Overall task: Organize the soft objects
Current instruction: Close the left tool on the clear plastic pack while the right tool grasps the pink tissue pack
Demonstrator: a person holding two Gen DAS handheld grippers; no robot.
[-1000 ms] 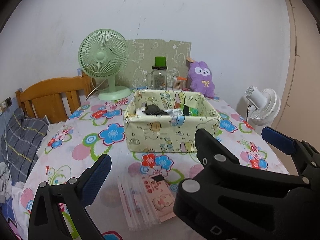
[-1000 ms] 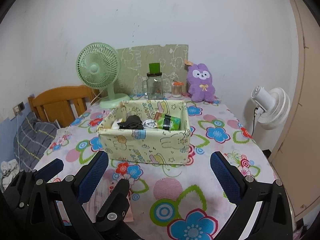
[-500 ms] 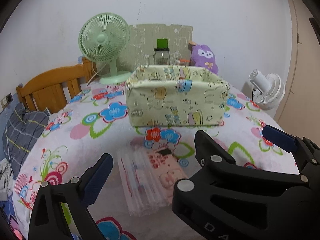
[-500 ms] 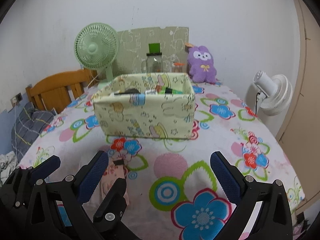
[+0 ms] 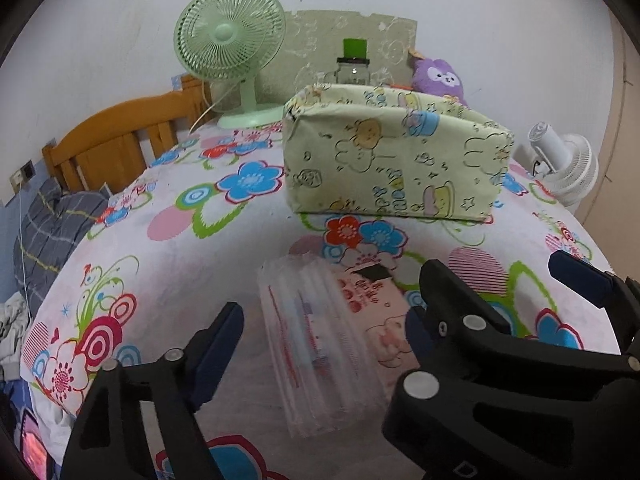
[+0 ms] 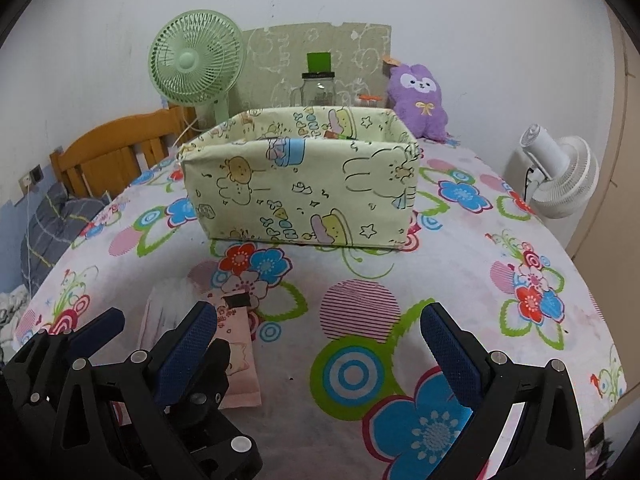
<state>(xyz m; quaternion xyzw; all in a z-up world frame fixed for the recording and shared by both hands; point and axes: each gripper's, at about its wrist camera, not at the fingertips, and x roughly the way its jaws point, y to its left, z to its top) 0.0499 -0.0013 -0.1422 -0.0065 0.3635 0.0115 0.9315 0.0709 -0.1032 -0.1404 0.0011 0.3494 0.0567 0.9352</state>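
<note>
A pink soft packet in clear plastic wrap (image 5: 336, 332) lies flat on the floral tablecloth, in front of a pale yellow fabric box (image 5: 392, 160). My left gripper (image 5: 320, 336) is open, low over the packet, with one finger on each side of it. The packet also shows in the right wrist view (image 6: 240, 344), at the lower left. My right gripper (image 6: 320, 344) is open and empty over bare cloth to the right of the packet. The box (image 6: 304, 184) stands beyond both grippers; its contents are mostly hidden by its front wall.
A green desk fan (image 6: 196, 68), a glass jar with a green lid (image 6: 318, 84) and a purple plush toy (image 6: 420, 100) stand behind the box by the wall. A white fan (image 6: 560, 176) is off the table's right edge. A wooden headboard (image 5: 116, 140) is at the left.
Both grippers have come down and forward toward the table. The left gripper now straddles the pink packet. The box's inside has dropped out of sight behind its front wall.
</note>
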